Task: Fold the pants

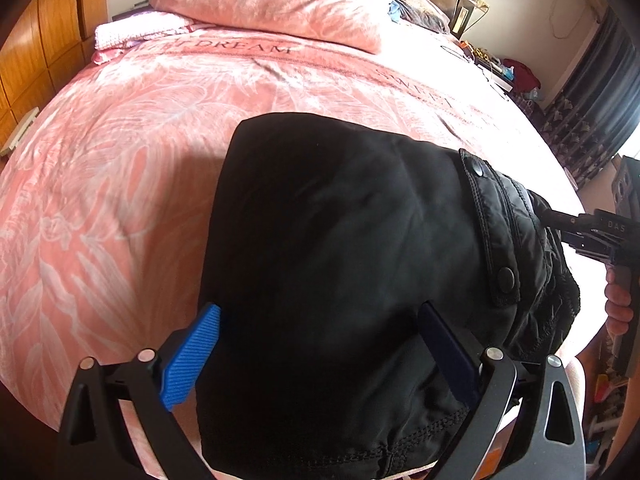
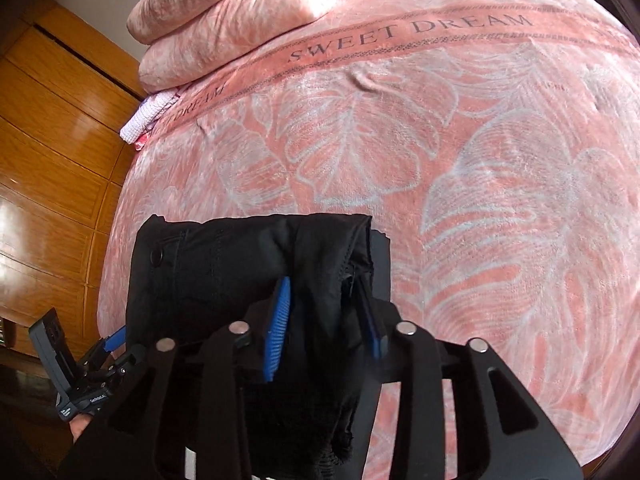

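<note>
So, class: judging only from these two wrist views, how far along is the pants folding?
Done: the black pants already lie as a compact, layered bundle on the pink bedspread. In hand: the right gripper has a bunched edge between its fingers; whether it is pinched I cannot tell. The left gripper stands open, astride the bundle. Left: perhaps letting go and smoothing.
</note>
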`<action>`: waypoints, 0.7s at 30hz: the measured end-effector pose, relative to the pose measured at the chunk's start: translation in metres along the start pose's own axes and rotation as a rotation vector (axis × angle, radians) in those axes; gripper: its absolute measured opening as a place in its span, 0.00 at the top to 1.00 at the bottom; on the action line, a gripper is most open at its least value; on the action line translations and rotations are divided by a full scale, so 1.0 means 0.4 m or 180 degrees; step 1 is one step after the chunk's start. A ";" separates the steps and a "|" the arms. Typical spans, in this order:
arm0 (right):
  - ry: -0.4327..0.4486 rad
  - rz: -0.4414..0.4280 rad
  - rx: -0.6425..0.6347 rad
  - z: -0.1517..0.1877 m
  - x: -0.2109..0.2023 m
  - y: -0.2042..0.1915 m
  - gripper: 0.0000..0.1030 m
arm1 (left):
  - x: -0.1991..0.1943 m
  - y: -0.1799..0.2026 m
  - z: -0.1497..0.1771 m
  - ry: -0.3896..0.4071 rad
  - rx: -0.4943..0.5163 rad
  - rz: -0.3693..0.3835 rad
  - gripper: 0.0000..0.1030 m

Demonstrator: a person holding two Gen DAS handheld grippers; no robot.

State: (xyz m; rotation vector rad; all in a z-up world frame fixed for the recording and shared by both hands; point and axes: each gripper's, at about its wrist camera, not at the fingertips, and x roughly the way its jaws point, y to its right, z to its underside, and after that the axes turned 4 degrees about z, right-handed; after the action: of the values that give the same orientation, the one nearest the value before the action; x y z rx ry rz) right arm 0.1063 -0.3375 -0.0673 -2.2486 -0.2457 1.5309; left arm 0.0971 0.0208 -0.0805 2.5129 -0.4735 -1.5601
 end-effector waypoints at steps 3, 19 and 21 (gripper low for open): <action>0.0006 -0.0062 -0.0014 0.046 -0.045 0.008 0.53 | -0.031 0.001 0.010 0.0073 0.0032 -0.0010 0.04; -0.0299 -0.0291 -0.0146 0.207 -0.029 -0.013 0.65 | -0.019 0.003 0.065 -0.0026 0.0028 -0.0067 0.04; -0.0244 -0.0293 -0.0186 0.205 -0.048 -0.022 0.68 | -0.021 0.004 0.062 -0.0031 0.0023 -0.0068 0.04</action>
State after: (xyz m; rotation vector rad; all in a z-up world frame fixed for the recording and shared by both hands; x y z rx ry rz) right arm 0.0244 -0.3176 -0.0730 -2.1927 -0.4154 1.5821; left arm 0.0713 0.0230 -0.0841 2.5253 -0.4560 -1.5815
